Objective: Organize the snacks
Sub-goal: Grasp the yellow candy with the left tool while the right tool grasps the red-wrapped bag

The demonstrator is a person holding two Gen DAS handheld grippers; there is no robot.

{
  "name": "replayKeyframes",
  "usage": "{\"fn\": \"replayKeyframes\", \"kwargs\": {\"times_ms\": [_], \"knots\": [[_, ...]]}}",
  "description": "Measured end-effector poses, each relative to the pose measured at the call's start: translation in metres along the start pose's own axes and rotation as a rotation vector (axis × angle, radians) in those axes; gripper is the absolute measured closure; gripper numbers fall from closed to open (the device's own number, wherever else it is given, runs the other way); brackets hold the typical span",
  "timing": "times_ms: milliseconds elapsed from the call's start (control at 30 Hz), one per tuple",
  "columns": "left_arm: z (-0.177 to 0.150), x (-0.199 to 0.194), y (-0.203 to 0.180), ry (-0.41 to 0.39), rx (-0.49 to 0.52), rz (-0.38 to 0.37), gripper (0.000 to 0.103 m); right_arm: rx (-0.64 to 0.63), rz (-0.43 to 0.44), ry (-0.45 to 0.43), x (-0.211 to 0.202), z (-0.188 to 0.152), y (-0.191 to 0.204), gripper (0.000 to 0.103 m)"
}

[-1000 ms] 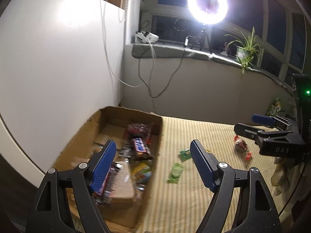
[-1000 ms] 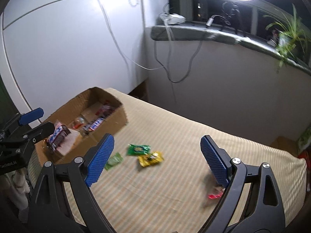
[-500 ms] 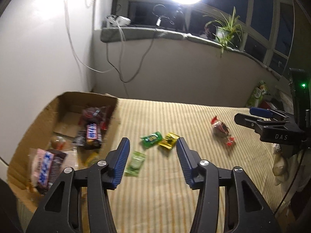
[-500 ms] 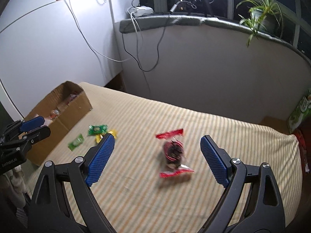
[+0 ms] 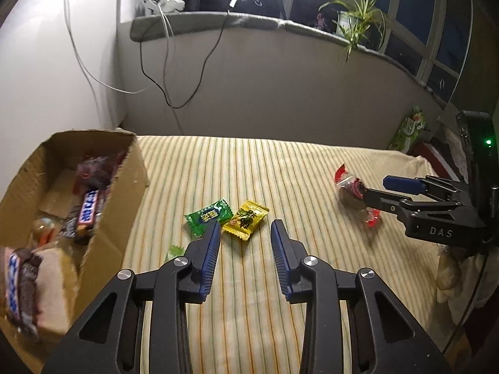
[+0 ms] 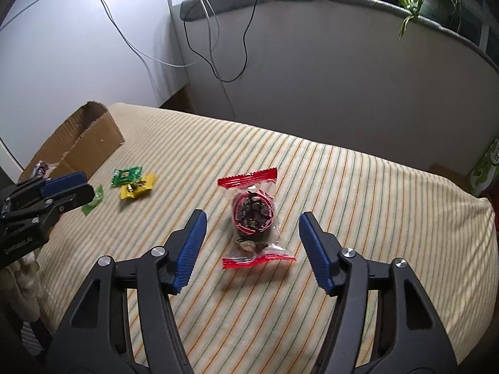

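Observation:
My left gripper [image 5: 244,230] hovers over the striped bed cover [image 5: 249,280], its jaws closing. The near corner of a yellow candy [image 5: 246,219] lies between its fingertips, untouched. A green candy [image 5: 209,216] lies just left of it, and a pale green packet [image 5: 173,251] peeks from behind the left finger. My right gripper [image 6: 252,218] is closing around a clear snack packet with red ends [image 6: 254,215]. The pads stand apart from that packet. The open cardboard box [image 5: 137,168] at the left holds several bars and snacks.
A low padded wall [image 6: 343,62] with hanging cables [image 5: 174,62] runs behind the bed. A potted plant [image 5: 355,18] stands on the sill. A green bag [image 5: 408,131] sits at the far right. A white panel [image 6: 78,46] rises behind the box.
Both grippers have swung right, away from the box, and come down toward the bed cover. Both jaws have narrowed, the left over the candies and the right around the red-ended packet.

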State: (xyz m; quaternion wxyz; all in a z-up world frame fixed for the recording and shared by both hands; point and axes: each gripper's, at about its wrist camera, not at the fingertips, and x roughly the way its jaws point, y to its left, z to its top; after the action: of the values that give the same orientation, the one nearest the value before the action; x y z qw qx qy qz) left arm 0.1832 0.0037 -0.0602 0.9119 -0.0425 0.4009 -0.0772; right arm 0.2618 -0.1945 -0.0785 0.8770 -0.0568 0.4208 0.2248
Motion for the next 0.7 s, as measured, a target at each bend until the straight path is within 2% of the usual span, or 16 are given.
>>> {"fn": "replayKeyframes", "kwargs": {"times_ms": [167,300,533,700], "knots": [[0.006,0.02,0.0,0.028,0.009,-0.007,0.074,0.002,0.007,0.02,0.013,0.0,-0.004,0.038],[0.008,0.035,-0.001,0.057,0.021,-0.039,0.074,0.001,0.013,0.034,0.023,0.0,-0.006,0.038],[0.008,0.051,-0.002,0.081,0.052,-0.023,0.074,0.002,0.023,0.054,0.033,0.002,-0.008,0.039],[0.006,0.054,-0.005,0.096,0.068,-0.027,0.079,0.003,0.028,0.074,0.039,0.002,-0.008,0.048]]}}
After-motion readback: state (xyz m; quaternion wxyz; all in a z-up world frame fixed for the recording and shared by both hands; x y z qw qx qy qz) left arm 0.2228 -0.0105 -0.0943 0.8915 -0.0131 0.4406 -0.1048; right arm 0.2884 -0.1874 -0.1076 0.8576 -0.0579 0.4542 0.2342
